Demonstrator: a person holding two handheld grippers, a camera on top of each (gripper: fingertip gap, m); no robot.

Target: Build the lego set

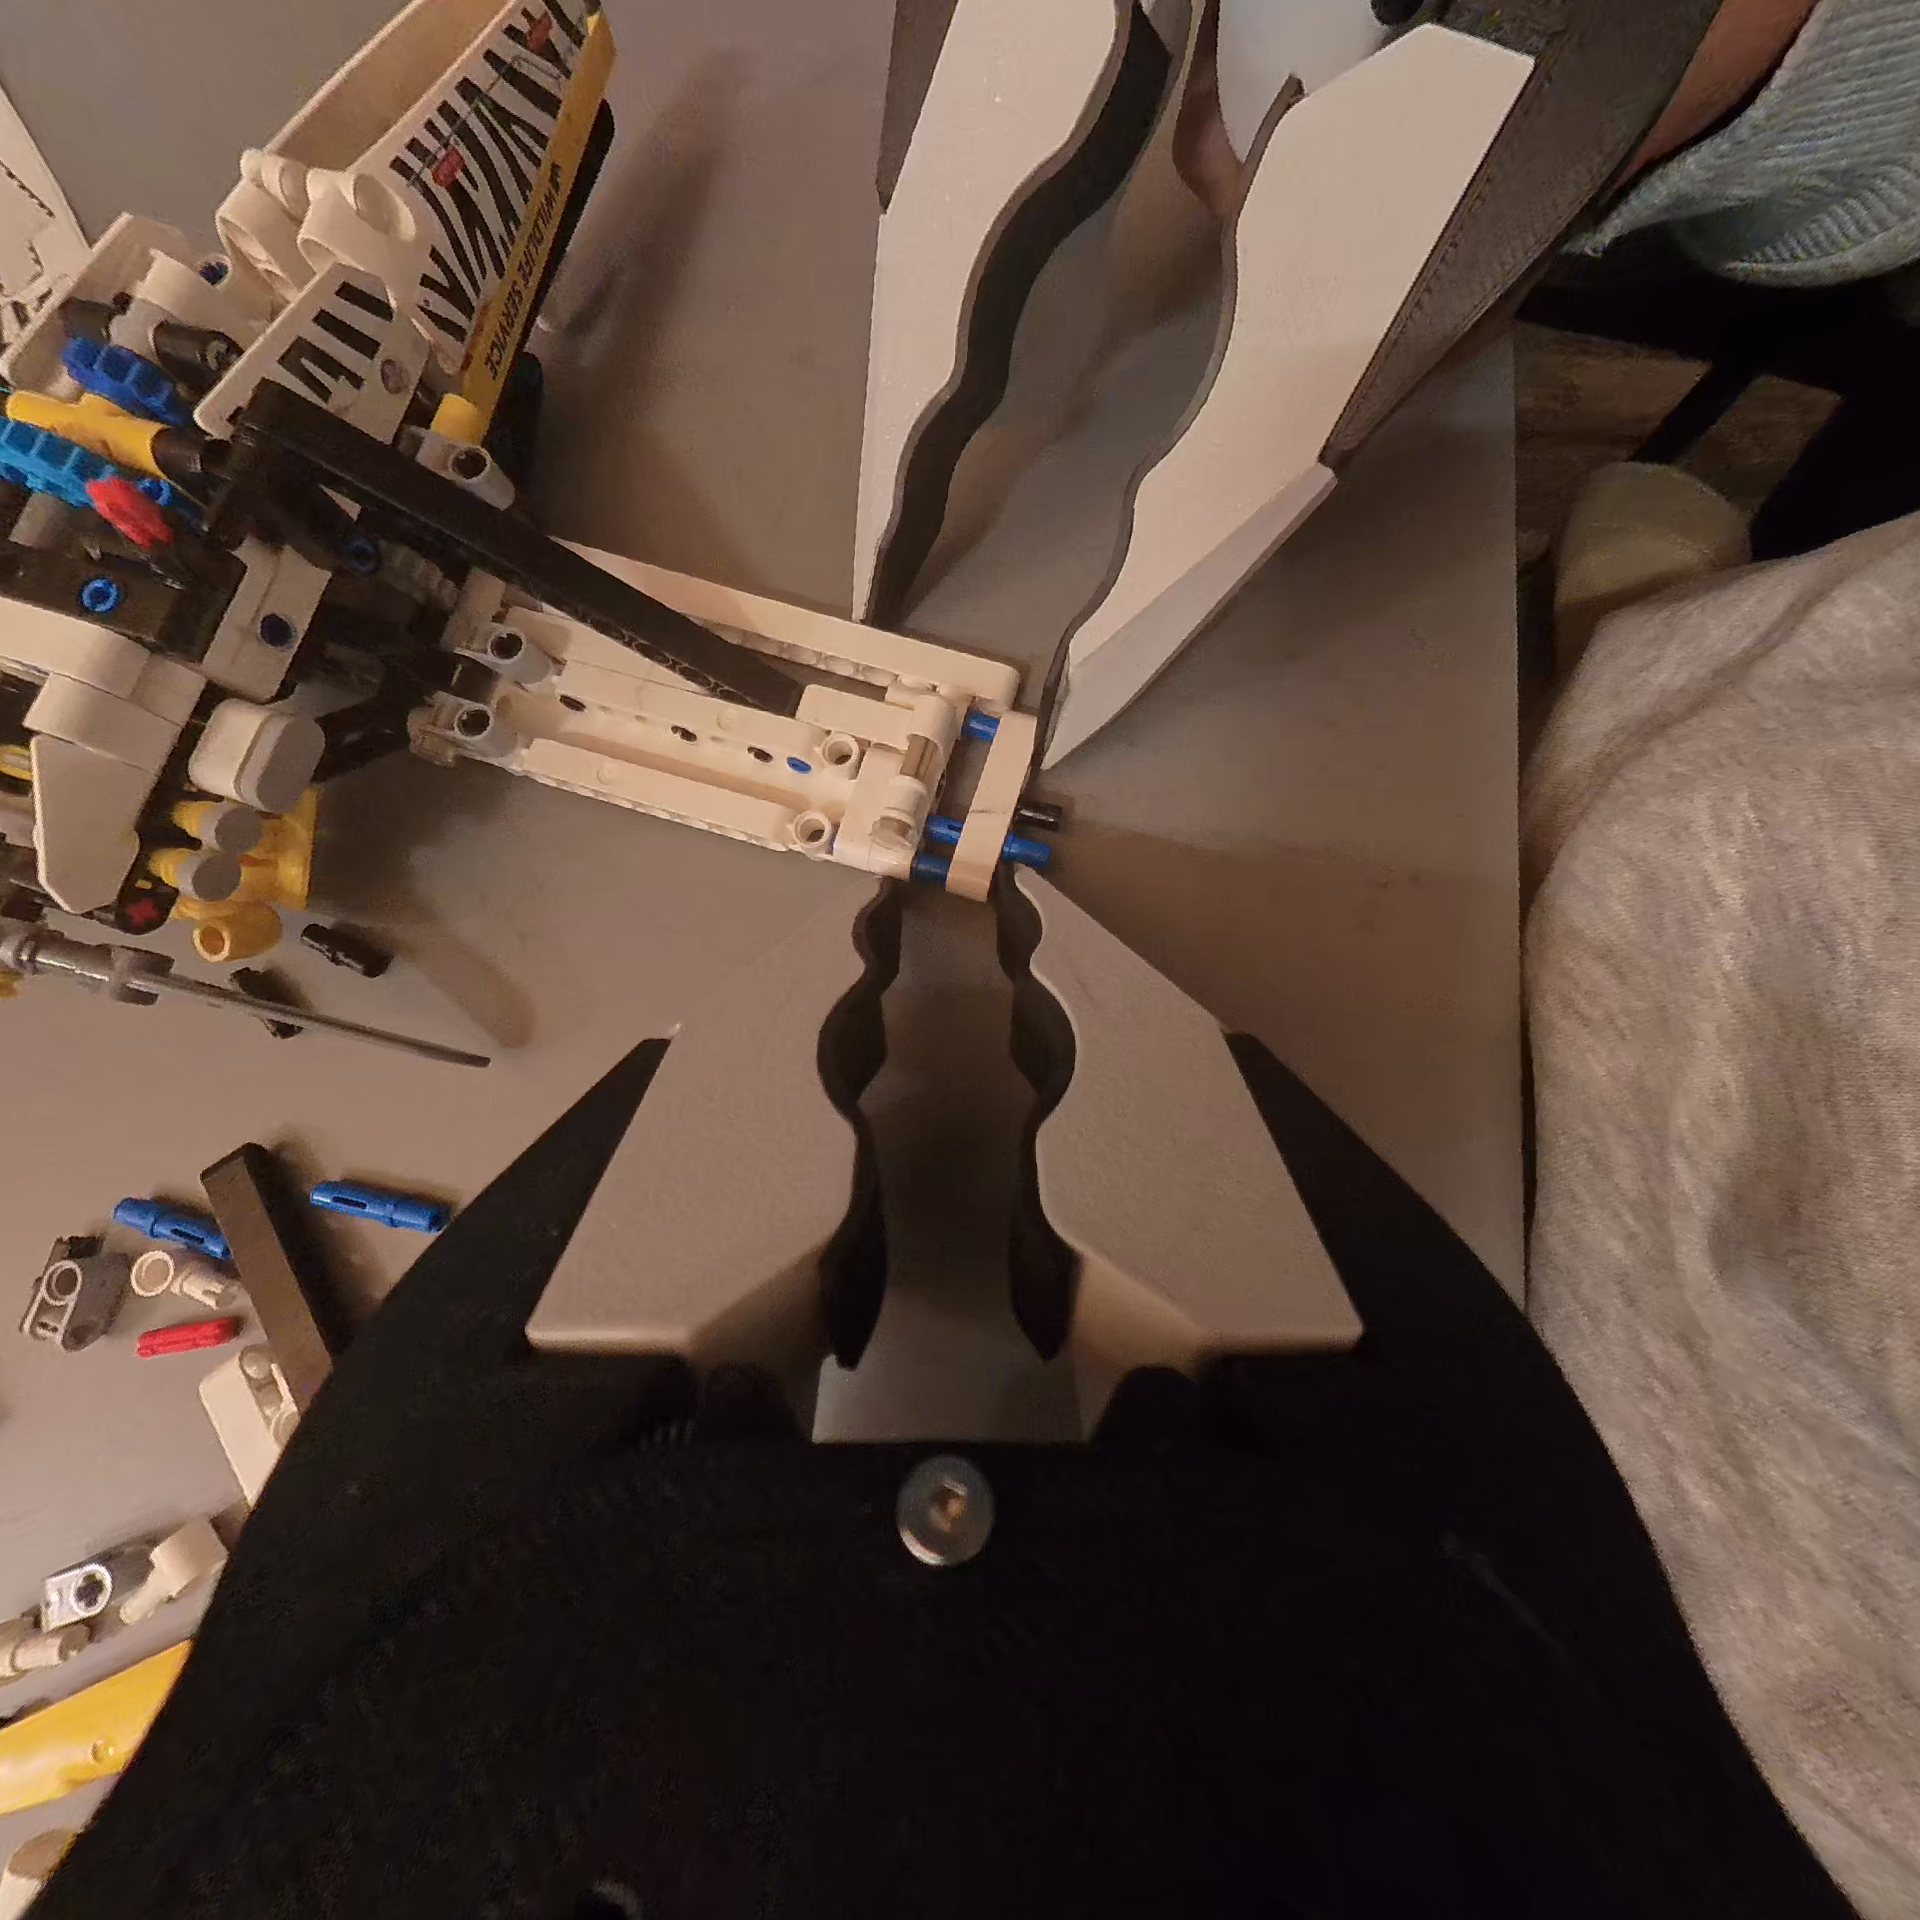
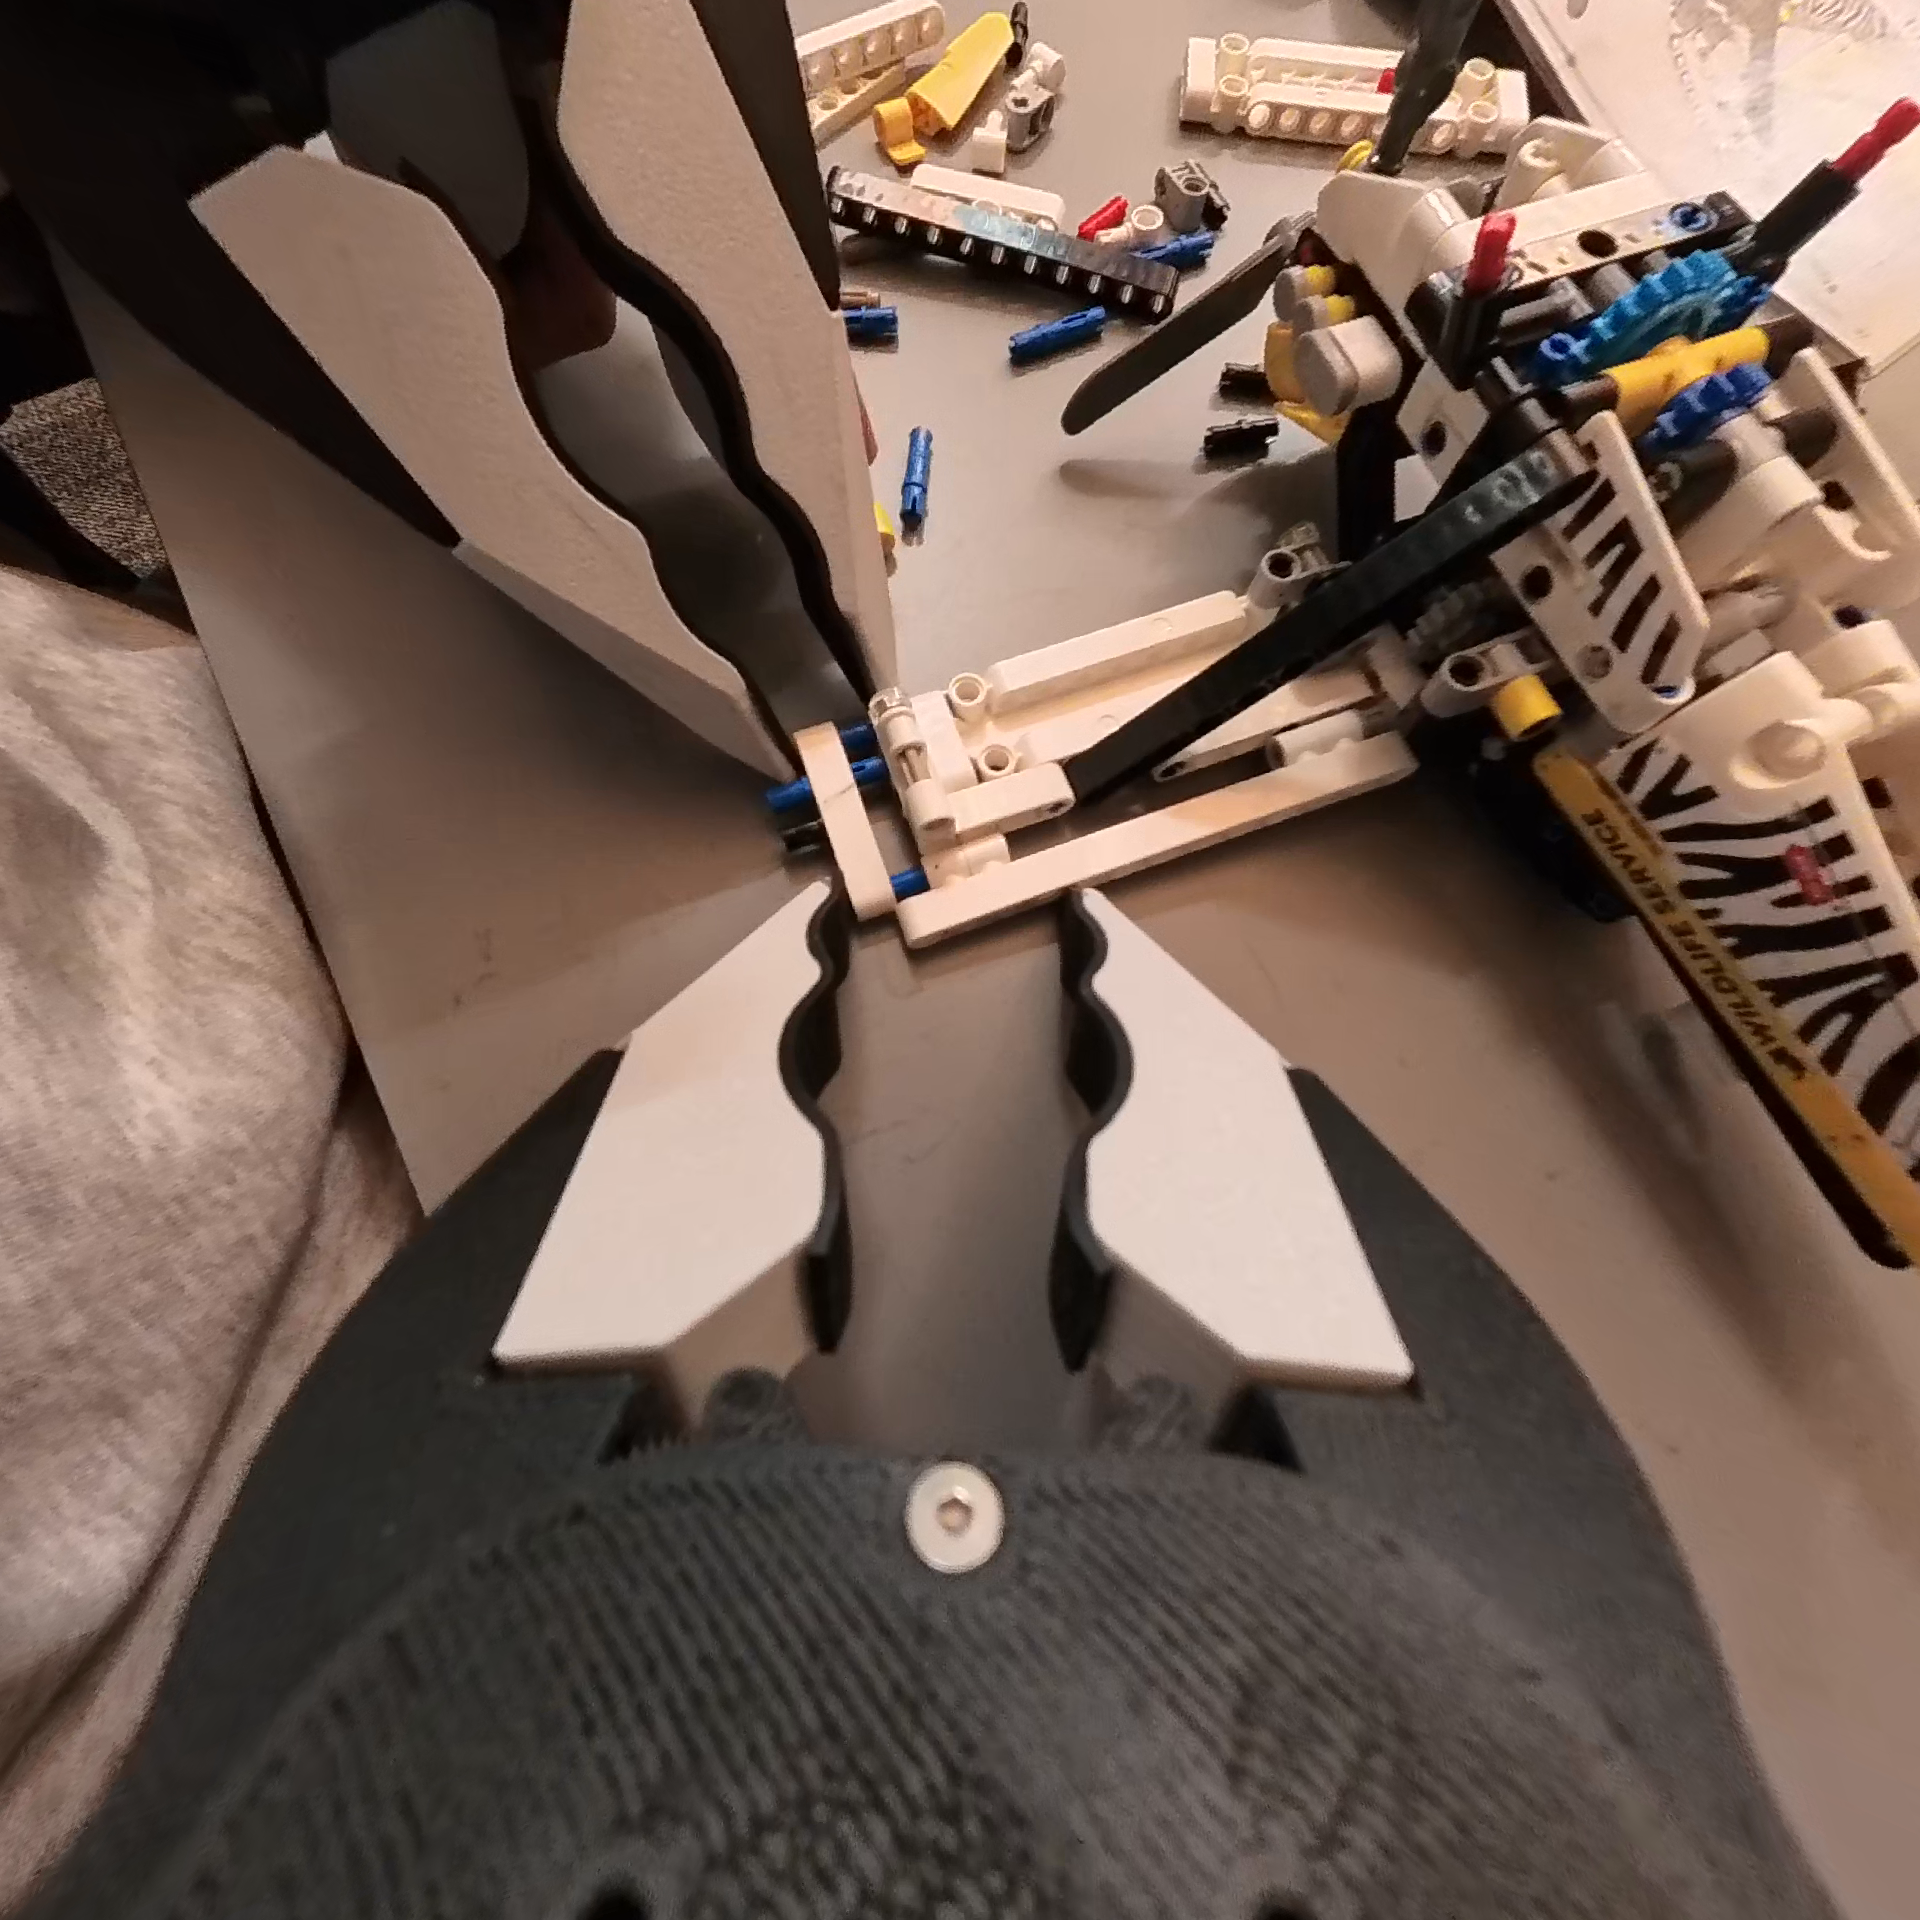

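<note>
Tools (image 1: 948,894) (image 2: 951,914) part-open at model's white end beam (image 1: 1003,805).

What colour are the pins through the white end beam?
Blue pins; clearest in the left wrist view.

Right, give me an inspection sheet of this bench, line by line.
Surface: grey table, marked in places.
Job's things: half-built white lego model with striped panels; its white end beam with blue pins faces both tongs.
Clutter: loose blue pins, long black beam, yellow piece, white beams behind the model.
Grippers: left tongs close around the end beam; right tongs open at the frame's corner.
Cables: nothing seen.
Surroundings: grey-clothed person at the table edge.
</note>
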